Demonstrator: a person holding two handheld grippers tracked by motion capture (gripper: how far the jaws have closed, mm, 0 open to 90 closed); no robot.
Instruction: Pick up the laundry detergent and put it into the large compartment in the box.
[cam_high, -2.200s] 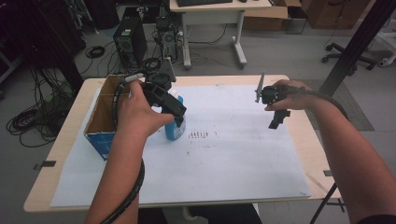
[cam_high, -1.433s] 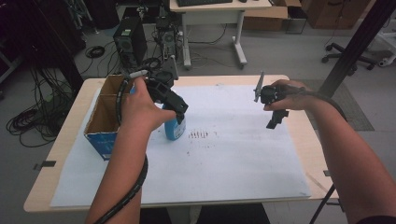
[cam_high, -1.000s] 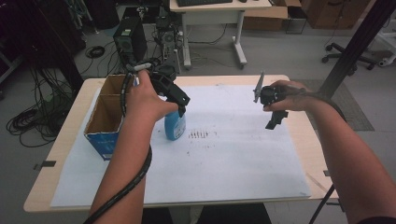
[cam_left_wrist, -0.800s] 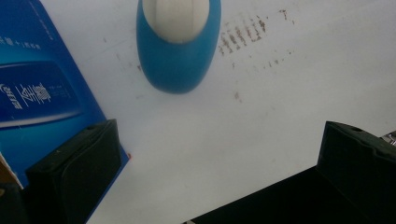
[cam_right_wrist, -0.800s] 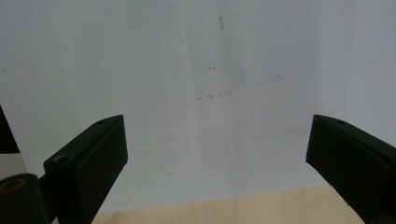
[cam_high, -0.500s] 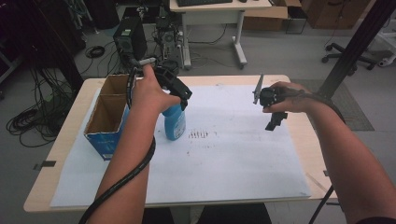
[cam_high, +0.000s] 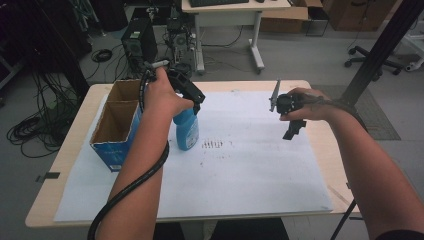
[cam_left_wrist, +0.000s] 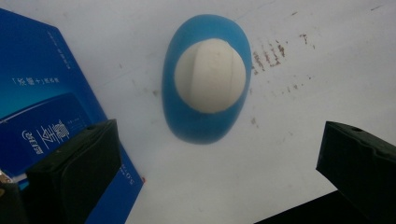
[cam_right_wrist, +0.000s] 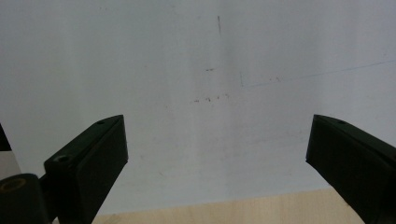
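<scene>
My left tool (cam_high: 192, 97) hangs directly above the blue bottle (cam_high: 187, 129), its jaws spread wide and holding nothing. In the left gripper view (cam_left_wrist: 215, 168) the jaws stand to either side of the frame, and the bottle (cam_left_wrist: 205, 84) sits between and beyond them, seen end-on with its white cap (cam_left_wrist: 210, 74) facing up at me. The bottle stands upright on the white paper (cam_high: 240, 165) that covers the surface (cam_high: 65, 165), clear of both jaws. Just beside the tool, on its far-left side, stands the open blue cardboard box (cam_high: 114, 125); its printed wall (cam_left_wrist: 42, 112) lies close beside the bottle's base.

My right tool (cam_high: 289, 112) is held well apart from the bottle, over the opposite part of the paper, jaws likewise parted and empty; beneath them the right gripper view (cam_right_wrist: 215, 158) shows bare paper (cam_right_wrist: 210, 70) and a strip of the wooden surface edge (cam_right_wrist: 233, 210).

Step in hand, as I judge it: the bottle stands free below an open tool, at the boundary of a grasp or a release. A next grasp would call for lowering the left tool straight down until the jaws bracket the cap or neck, then closing, while keeping clear of the box wall.
</scene>
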